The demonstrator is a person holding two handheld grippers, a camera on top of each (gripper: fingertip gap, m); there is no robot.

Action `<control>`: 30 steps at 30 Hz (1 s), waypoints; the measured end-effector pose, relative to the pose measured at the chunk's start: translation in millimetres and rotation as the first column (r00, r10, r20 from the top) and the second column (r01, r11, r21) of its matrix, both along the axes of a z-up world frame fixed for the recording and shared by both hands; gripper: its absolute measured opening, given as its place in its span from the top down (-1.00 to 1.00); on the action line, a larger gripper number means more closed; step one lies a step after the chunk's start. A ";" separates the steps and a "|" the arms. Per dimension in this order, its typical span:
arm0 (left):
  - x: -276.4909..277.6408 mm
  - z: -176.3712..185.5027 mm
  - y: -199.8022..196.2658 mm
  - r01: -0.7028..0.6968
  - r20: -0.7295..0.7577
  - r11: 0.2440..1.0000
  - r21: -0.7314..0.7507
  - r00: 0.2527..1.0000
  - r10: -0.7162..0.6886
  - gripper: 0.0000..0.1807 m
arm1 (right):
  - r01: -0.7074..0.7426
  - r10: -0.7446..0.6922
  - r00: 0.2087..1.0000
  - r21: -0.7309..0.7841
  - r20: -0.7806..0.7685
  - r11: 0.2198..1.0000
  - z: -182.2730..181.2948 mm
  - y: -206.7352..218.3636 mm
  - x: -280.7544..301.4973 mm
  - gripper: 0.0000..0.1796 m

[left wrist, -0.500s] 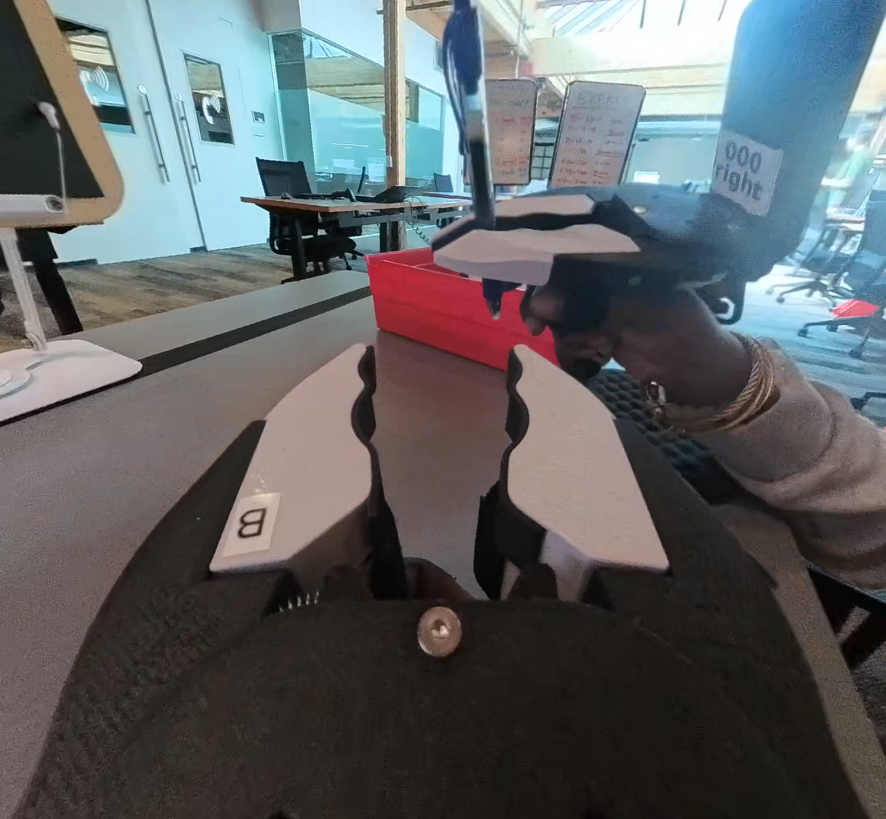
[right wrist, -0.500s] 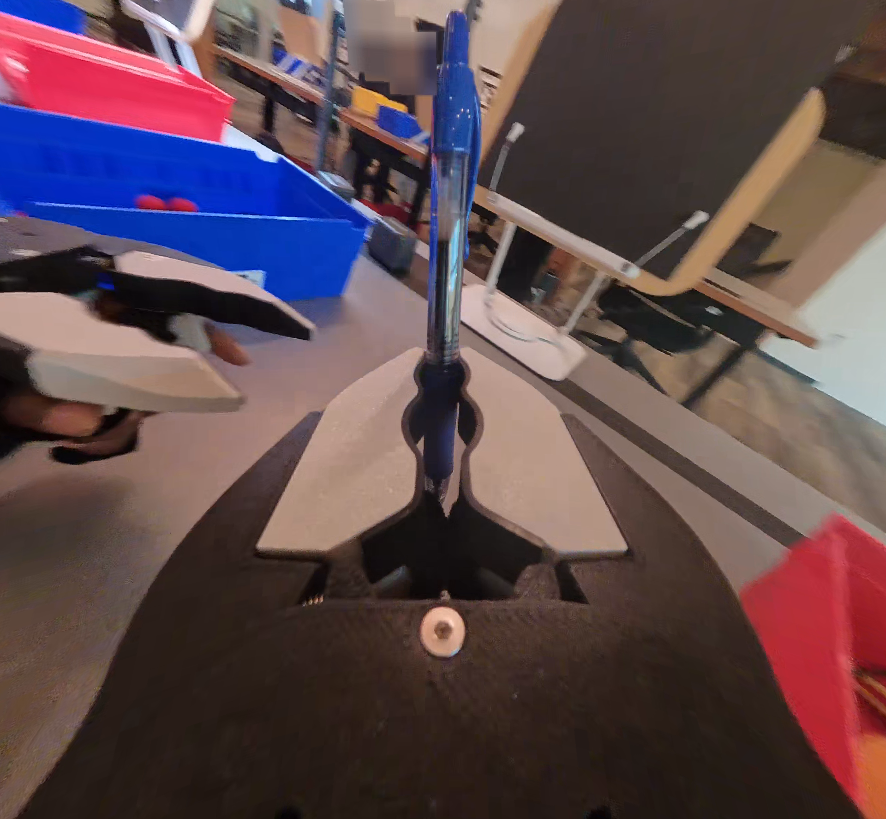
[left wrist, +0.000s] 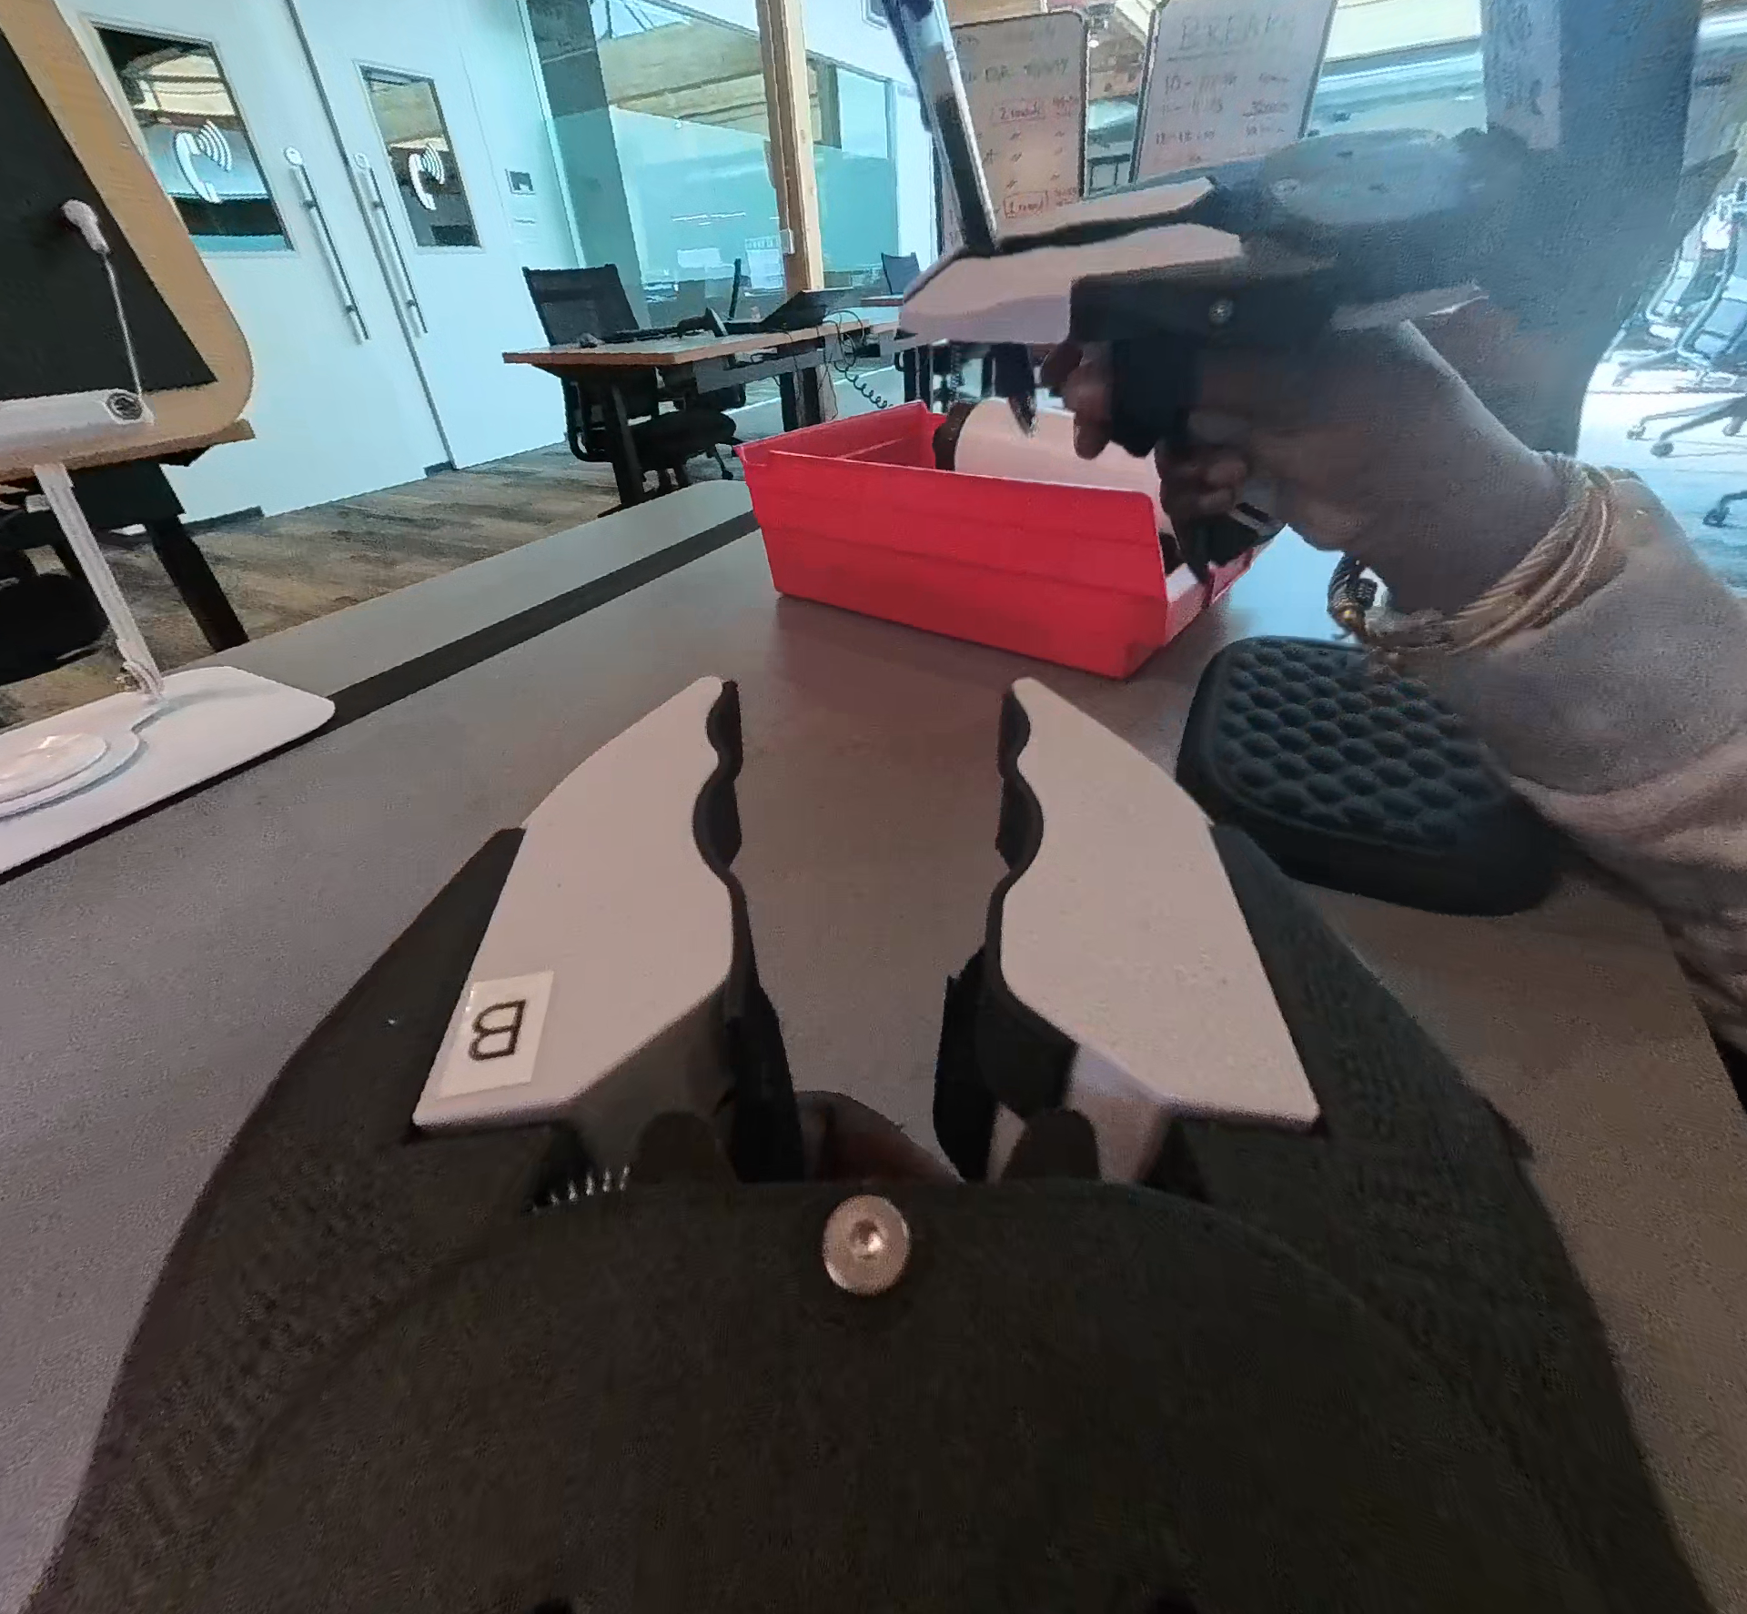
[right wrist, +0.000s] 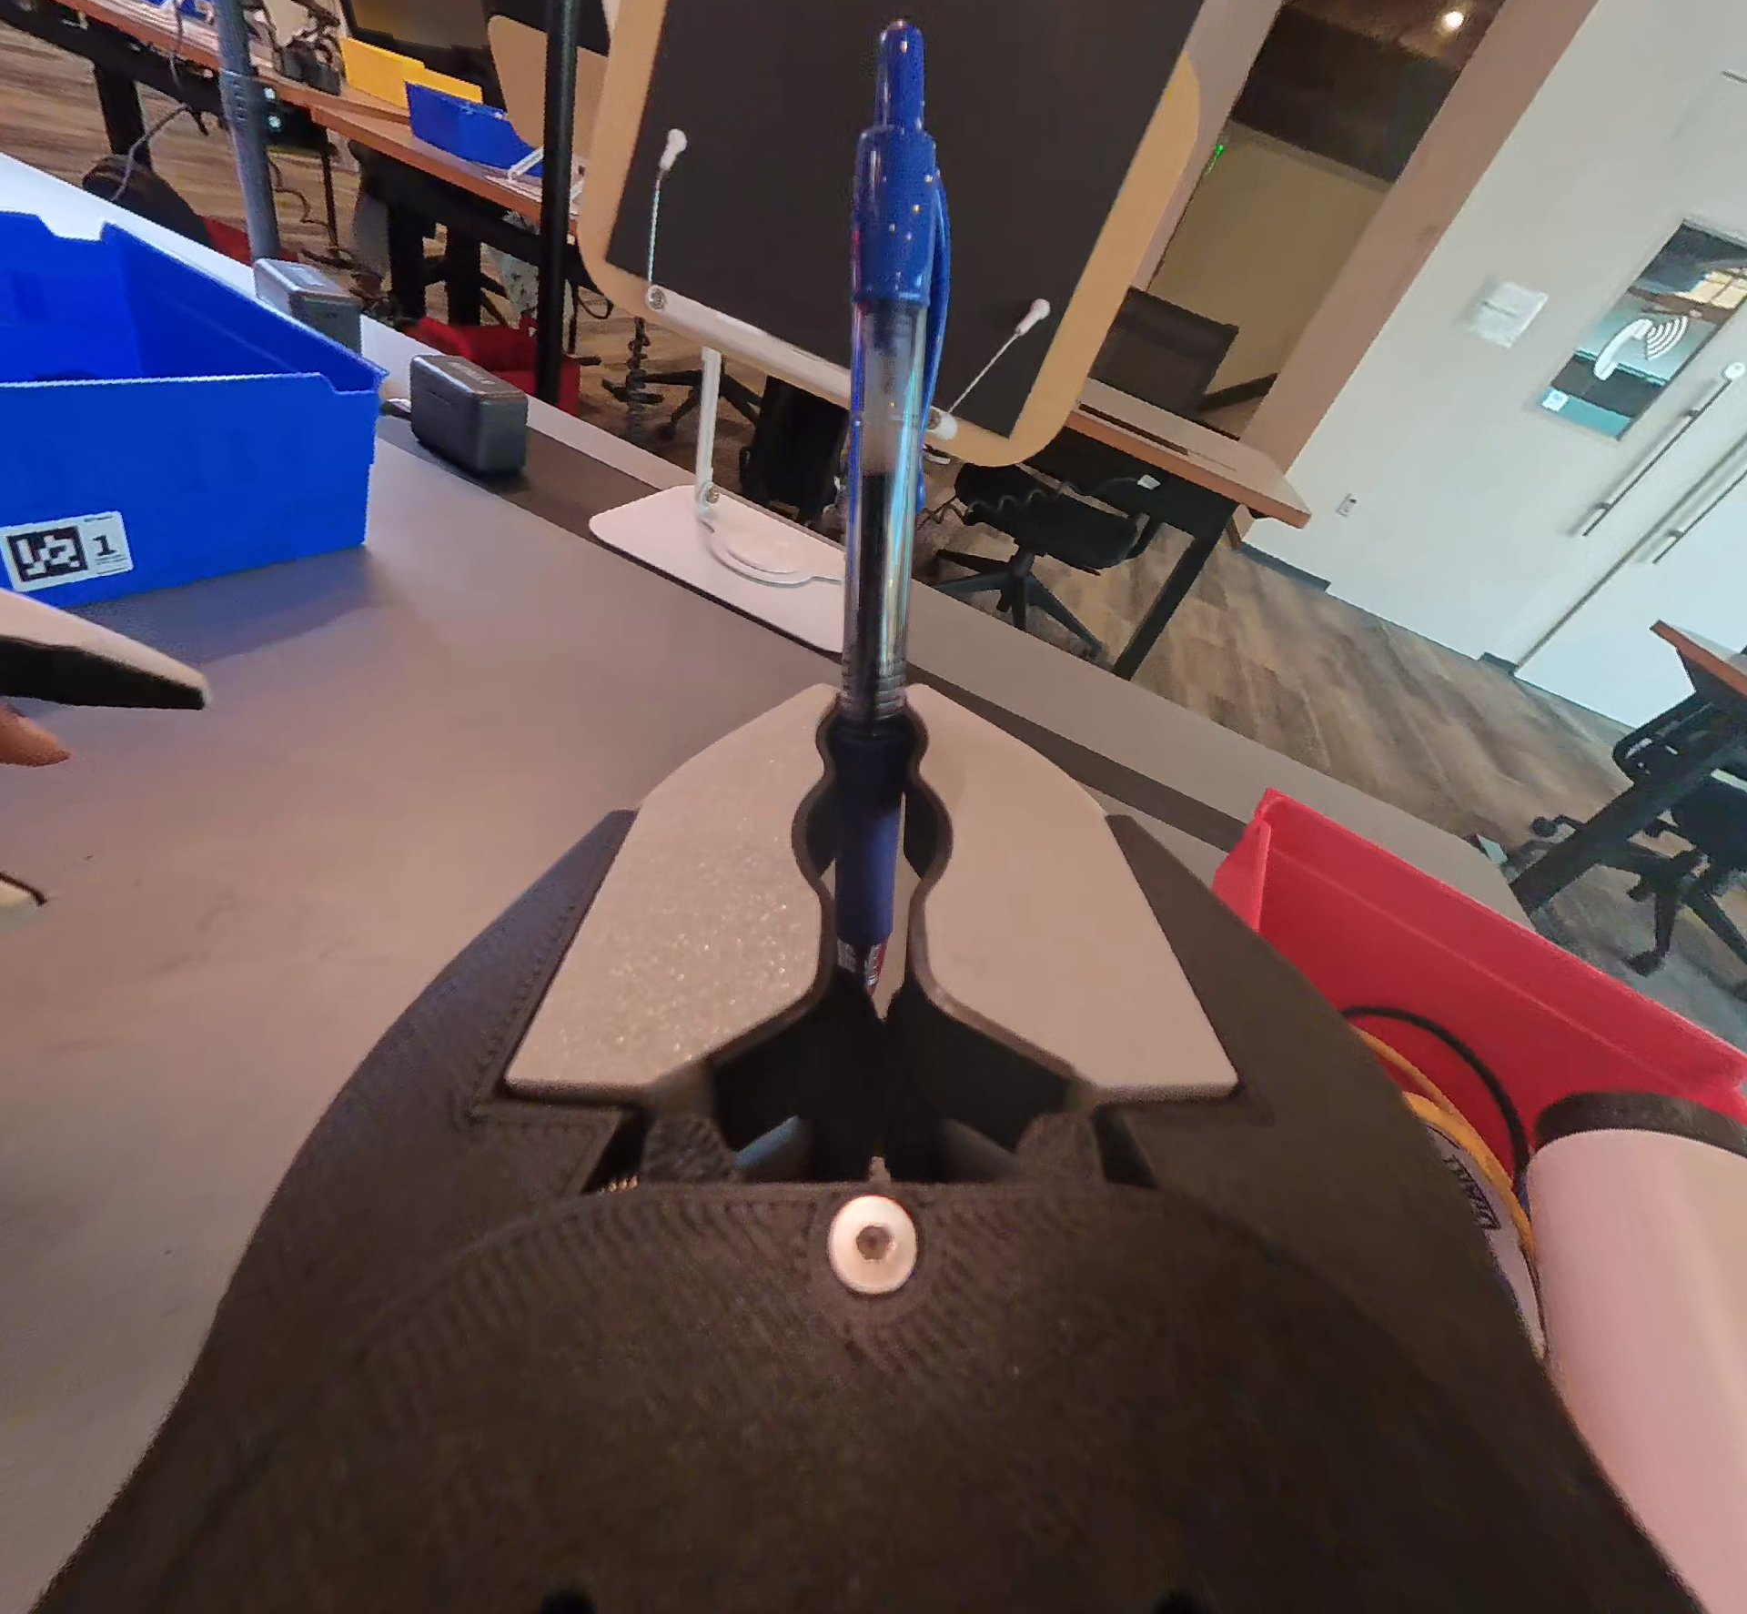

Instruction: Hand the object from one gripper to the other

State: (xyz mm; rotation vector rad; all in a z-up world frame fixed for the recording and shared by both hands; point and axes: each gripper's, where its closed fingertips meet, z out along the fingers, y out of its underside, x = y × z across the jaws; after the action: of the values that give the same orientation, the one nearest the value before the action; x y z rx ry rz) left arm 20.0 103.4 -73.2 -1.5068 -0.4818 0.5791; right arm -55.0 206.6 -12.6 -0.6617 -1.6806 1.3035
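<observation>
A blue click pen (right wrist: 884,396) stands upright, held by its dark grip in my shut right gripper (right wrist: 874,718). In the left wrist view the right gripper (left wrist: 955,283) is above and to the right of my left gripper, over the red bin, with the pen (left wrist: 931,75) sticking up and leaning left. My left gripper (left wrist: 868,708) is open and empty, low over the grey table (left wrist: 284,860). One of its fingertips (right wrist: 104,671) shows at the left edge of the right wrist view.
A red bin (left wrist: 955,529) with a white cylinder in it stands ahead on the table. A black mesh pad (left wrist: 1342,775) lies to the right under the person's forearm. A blue bin (right wrist: 180,425) stands at the left, a stand with a dark board (right wrist: 879,151) behind. The left gripper's tips are roughly 15 cm from the right gripper's.
The right gripper with the pen has risen and drawn away to the right of my left gripper. The pen now leans left. The left gripper stays open.
</observation>
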 end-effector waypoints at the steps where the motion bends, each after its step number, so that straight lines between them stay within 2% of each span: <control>1: 0.1 -0.1 0.4 0.001 -0.003 1.000 -0.003 1.000 -0.001 0.43 | 0.005 -0.005 1.000 -0.007 0.003 1.000 1.2 2.8 -1.1 0.91; 8: 0.3 -3.0 1.3 -0.005 -0.014 1.000 -0.029 1.000 0.005 0.43 | 0.077 -0.076 0.997 -0.012 0.029 0.997 5.9 31.0 -11.8 0.90; 12: 0.7 -4.2 2.3 0.001 -0.009 0.999 -0.033 1.000 -0.001 0.43 | 0.179 -0.177 0.981 -0.017 0.082 0.984 10.9 79.0 -30.0 0.91; 14: 0.8 -4.9 2.7 0.001 -0.011 0.999 -0.039 1.000 -0.001 0.43 | 0.234 -0.228 0.961 -0.020 0.156 0.972 5.0 109.5 -41.2 0.91; 19: 1.3 -6.5 3.8 0.001 -0.012 0.999 -0.049 1.000 -0.002 0.43 | 0.301 -0.267 0.872 -0.019 0.411 0.953 -45.9 160.1 -58.3 0.90; 26: 3.0 -6.3 5.2 0.005 -0.017 0.998 -0.058 1.000 -0.006 0.43 | 0.291 -0.282 0.707 0.096 0.648 0.952 -117.7 174.1 -58.2 0.89; 30: 4.3 -6.6 6.5 0.011 -0.018 0.998 -0.062 1.000 -0.012 0.43 | 0.295 -0.317 0.654 0.155 0.687 0.943 -133.2 177.5 -55.7 0.85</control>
State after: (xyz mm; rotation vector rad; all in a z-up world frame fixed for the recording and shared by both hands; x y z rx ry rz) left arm 24.3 109.9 -79.8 -1.5605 -0.4450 0.6029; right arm -110.8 384.1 -145.9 -1.5073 -2.0470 0.8003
